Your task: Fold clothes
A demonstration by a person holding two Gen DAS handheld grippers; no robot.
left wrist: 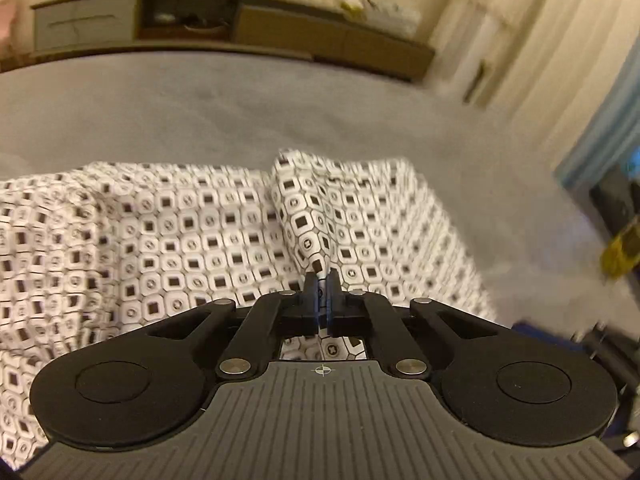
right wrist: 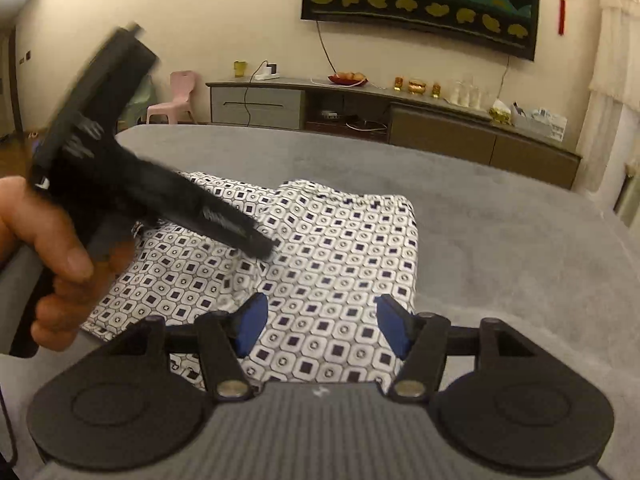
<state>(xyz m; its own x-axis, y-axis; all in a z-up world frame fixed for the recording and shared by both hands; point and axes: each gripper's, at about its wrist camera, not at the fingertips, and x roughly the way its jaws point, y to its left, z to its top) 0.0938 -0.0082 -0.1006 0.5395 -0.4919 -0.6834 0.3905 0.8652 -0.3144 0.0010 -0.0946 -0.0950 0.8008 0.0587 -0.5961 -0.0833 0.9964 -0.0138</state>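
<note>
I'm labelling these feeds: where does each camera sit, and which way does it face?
Left wrist: on the left gripper, facing along its shut fingers, pinching the patterned cloth; beyond, cabinet.
Right wrist: on the right gripper, open over the cloth; shows the left hand and left gripper.
Shared: cloth, grey surface, cabinet.

Left tool (left wrist: 322,280) pinched closed, tilted downward; right tool (right wrist: 320,320) spread wide

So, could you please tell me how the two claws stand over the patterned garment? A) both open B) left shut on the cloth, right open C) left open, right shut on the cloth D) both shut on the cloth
B: the left claw pinches a fold of the patterned garment, while the right claw gapes above it.
</note>
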